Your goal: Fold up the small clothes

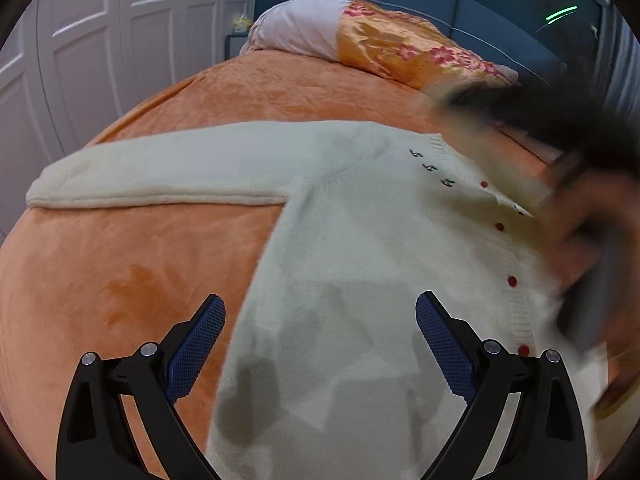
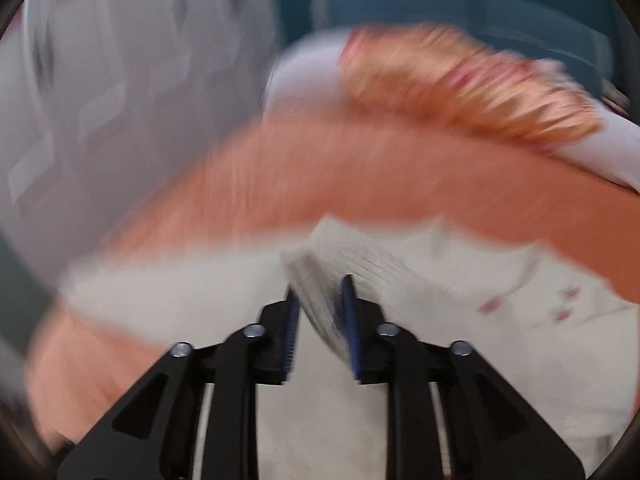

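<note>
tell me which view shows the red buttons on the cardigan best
The left wrist view: the red buttons run sharp down the cream cardigan. The right wrist view is motion-blurred, showing only faint reddish smears at right.

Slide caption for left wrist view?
Open left gripper over cream cardigan spread flat on orange bed.

I can read no text, label, brand or number anywhere in either wrist view from here

Cardigan (image 1: pixel 360 240) on bed blanket (image 1: pixel 120 280), sleeve (image 1: pixel 160 176) leftward, pillows (image 1: pixel 360 40) behind
</note>
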`<state>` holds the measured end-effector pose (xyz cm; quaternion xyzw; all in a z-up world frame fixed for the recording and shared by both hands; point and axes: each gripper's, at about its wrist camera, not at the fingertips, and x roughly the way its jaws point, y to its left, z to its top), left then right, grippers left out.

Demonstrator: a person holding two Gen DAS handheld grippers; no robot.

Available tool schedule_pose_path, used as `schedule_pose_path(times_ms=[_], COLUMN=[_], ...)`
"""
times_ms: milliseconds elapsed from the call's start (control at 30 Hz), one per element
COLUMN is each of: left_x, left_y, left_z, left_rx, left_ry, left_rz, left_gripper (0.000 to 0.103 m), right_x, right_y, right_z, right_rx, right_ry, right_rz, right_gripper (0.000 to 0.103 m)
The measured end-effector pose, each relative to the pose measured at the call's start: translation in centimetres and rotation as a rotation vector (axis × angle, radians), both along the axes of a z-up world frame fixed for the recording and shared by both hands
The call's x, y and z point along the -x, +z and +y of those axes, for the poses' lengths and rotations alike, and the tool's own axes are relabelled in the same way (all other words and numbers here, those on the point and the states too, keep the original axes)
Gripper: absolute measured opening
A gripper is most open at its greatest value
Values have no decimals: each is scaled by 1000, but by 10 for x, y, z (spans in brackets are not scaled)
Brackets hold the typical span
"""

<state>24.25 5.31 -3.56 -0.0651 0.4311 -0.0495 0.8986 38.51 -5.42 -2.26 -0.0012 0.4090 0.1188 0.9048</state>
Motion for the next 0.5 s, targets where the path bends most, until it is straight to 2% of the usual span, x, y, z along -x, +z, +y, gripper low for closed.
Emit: schedule_pose_path(times_ms=[33,67,100,200,267,300,400,467,500], left_x=[-3,-6,-10,-30,-45,-53,-79,-96,-104], left_y=[-1,-2,-3,-6,-9,-11,-19,-26,-29], left_z=[2,4,6,9,3,-1,-20,-34,-42], left_rx=[15,29,48,137,183,198,208,203,210], left_ry=[-2,-4,-7,-25,-38,-40,-41,-32,-31], left_rz=[14,28,38,59,75,81,103,121,128], left_gripper=[94,94,94,94,94,94,94,94,94], right_x=[-3,-2,13,59,89,106,138,153,151], right_y=[-21,-38,-39,-9,4,5,-4,-17,-23], right_z=[9,13,3,-62,-115,-155,-248,-306,-324], right_rx=[73,137,123,-60,-112,-117,-112,-179,-223], right_ry=[9,14,13,-60,-166,-268,-537,-684,-719], right_rz=[55,89,57,-22,-57,-59,-51,-16,-3], right_gripper=[17,17,18,21,30,35,38,40,40])
